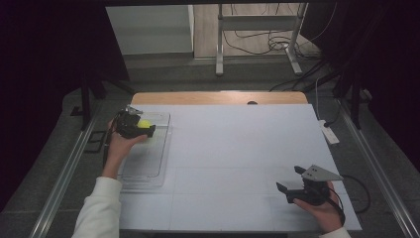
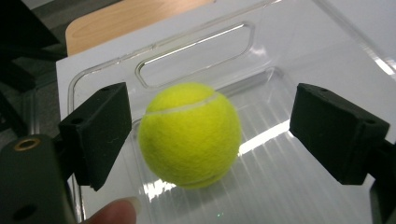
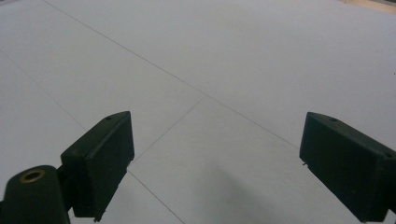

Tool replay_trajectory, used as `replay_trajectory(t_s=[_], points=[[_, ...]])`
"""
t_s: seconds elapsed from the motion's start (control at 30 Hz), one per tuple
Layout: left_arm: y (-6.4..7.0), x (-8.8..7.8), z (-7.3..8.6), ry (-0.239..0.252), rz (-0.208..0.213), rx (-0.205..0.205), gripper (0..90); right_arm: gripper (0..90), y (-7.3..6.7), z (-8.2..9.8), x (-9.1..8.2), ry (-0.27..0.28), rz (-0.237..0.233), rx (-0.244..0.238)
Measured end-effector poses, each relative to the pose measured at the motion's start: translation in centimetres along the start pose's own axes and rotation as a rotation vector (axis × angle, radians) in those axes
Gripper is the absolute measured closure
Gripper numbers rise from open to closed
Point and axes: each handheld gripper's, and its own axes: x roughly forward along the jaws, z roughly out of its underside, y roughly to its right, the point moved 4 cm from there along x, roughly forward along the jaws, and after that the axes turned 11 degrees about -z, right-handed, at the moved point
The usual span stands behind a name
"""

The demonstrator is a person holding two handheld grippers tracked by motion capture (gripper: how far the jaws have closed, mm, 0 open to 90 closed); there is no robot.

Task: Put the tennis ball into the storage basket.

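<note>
Presently I find the yellow felt-covered tennis ball inside the clear plastic tray, toward the tray's far end near its cut-out handle slot. My left claw sits over that end with its jaws apart; the ball lies between them, just beside the left pad, and I see a clear gap to the right pad. I judge the ball released, not gripped. My right claw rests well apart from the tray, on the white worktop, jaws wide with nothing between them.

Handling assessment: the ball should be light and springy, with a fuzzy nap that gives the pads good friction, so slip risk is low. It is not fragile. Its round shape means it may roll along the ribbed tray floor once free. The best hold, in my judgement, is across its widest part, pads opposite each other at mid-height; an off-centre pinch would likely squirt it out.
</note>
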Motion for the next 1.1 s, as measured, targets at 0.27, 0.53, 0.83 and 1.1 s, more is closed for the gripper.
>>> replay_trajectory(t_s=[0.27, 0.53, 0.83, 1.1], points=[[-0.5, -2.4, 0.4, 0.065, 0.042, -0.044, 13.5, 10.5, -0.1, 0.0, 0.0, 0.000, 0.000, -0.002], [-0.4, -4.3, 0.6, 0.108, 0.069, -0.059, 13.7, 10.5, -0.1, -0.1, 0.1, 0.001, -0.001, -0.006], [0.2, -6.5, 1.4, 0.157, 0.126, -0.077, 14.0, 10.5, -0.1, -0.2, 0.1, 0.000, -0.003, -0.007], [0.4, -8.6, 1.9, 0.197, 0.134, -0.087, 14.0, 10.5, 0.1, -0.1, 0.1, 0.003, 0.001, 0.000]])
